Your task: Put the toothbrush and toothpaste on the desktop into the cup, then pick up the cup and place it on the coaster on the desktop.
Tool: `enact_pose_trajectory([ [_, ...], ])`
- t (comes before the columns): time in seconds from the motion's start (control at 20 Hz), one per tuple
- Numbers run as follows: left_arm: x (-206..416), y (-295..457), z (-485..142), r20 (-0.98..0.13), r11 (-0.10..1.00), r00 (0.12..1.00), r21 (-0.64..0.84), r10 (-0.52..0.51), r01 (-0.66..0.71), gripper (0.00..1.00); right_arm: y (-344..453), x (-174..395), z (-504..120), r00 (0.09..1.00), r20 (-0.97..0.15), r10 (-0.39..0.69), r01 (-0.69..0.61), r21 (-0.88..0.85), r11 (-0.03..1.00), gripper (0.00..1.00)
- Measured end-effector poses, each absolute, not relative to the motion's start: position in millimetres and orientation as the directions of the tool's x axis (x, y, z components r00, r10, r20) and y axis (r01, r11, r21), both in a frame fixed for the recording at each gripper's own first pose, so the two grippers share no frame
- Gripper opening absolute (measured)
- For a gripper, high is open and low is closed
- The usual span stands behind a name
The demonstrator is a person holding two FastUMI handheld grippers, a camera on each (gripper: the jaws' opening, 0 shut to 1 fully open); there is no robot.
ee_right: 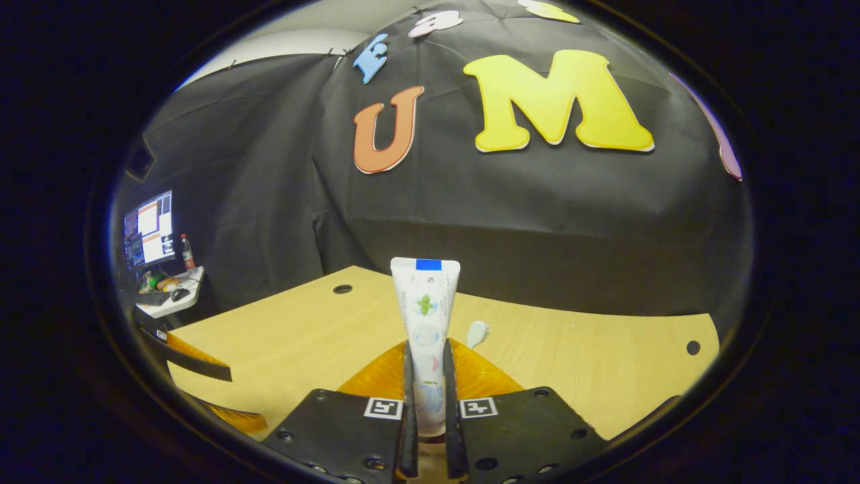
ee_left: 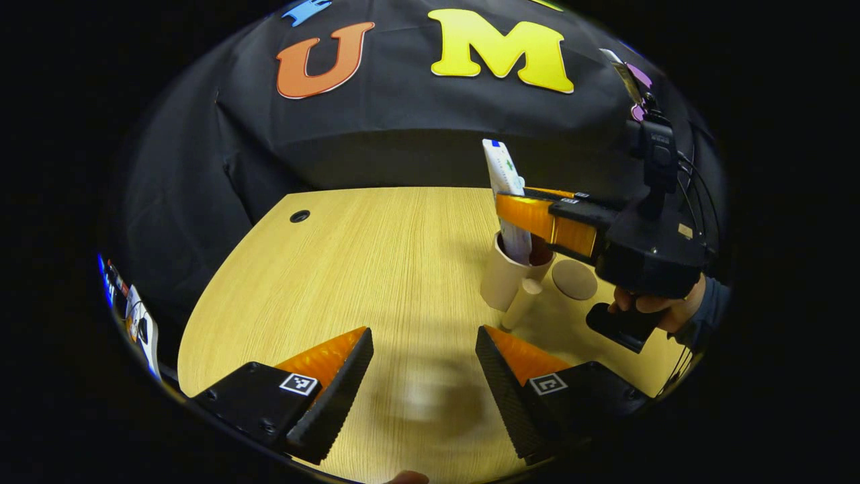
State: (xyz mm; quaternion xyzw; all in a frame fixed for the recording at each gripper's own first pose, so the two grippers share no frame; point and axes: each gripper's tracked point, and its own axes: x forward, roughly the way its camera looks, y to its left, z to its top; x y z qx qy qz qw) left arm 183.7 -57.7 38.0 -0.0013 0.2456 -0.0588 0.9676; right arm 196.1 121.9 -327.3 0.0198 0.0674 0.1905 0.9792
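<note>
My right gripper (ee_right: 428, 403) is clamped on the toothpaste (ee_right: 426, 336), which stands upright with its lower end in the cup (ee_left: 504, 279) (just beside the coaster (ee_left: 574, 279)), so I should lower it straight and release only once it rests inside. My left gripper (ee_left: 423, 363) hangs wide open and empty over the desktop (ee_left: 376, 269). The cup's inside is hidden, and I cannot tell whether the pale stick (ee_left: 523, 304) leaning on it is the toothbrush.

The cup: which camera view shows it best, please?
The left gripper view: the cup stands on the desk, with the toothpaste lowered into it by the right tongs. The right gripper view has the toothpaste covering it.
</note>
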Motion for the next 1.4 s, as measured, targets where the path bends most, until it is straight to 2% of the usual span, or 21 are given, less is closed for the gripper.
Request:
enact_pose_trajectory([
  [0.15,187,-70,40,-0.480,0.990,0.867,-0.032,-0.136,0.138,0.98,125,194,-337,0.912,-0.155,0.381,-0.378,0.045,0.925,0.17],
  [0.55,196,-67,40,-0.471,0.986,0.867,-0.048,-0.164,0.160,0.98,111,179,-339,0.914,-0.232,0.334,-0.335,0.037,0.942,0.30],
  [0.9,224,-53,33,-0.443,0.975,0.869,-0.051,-0.218,0.218,0.98,78,153,-332,0.927,-0.274,0.257,-0.261,0.020,0.965,0.33],
  [1.0,236,-53,34,-0.433,0.970,0.870,-0.046,-0.236,0.241,0.98,69,142,-333,0.919,-0.309,0.244,-0.243,0.042,0.969,0.37],
  [1.05,240,-56,34,-0.434,0.966,0.865,-0.053,-0.250,0.253,0.97,63,137,-330,0.919,-0.316,0.236,-0.232,0.051,0.971,0.44],
  [1.2,253,-51,31,-0.426,0.959,0.862,-0.054,-0.273,0.277,0.97,39,123,-322,0.933,-0.311,0.181,-0.180,0.032,0.983,0.54],
  [1.25,258,-50,32,-0.419,0.957,0.864,-0.048,-0.279,0.286,0.97,32,117,-320,0.937,-0.309,0.165,-0.164,0.029,0.986,0.63],
  [1.4,274,-48,32,-0.430,0.947,0.853,-0.013,-0.295,0.321,0.97,14,102,-317,0.941,-0.310,0.135,-0.131,0.033,0.991,0.73],
])
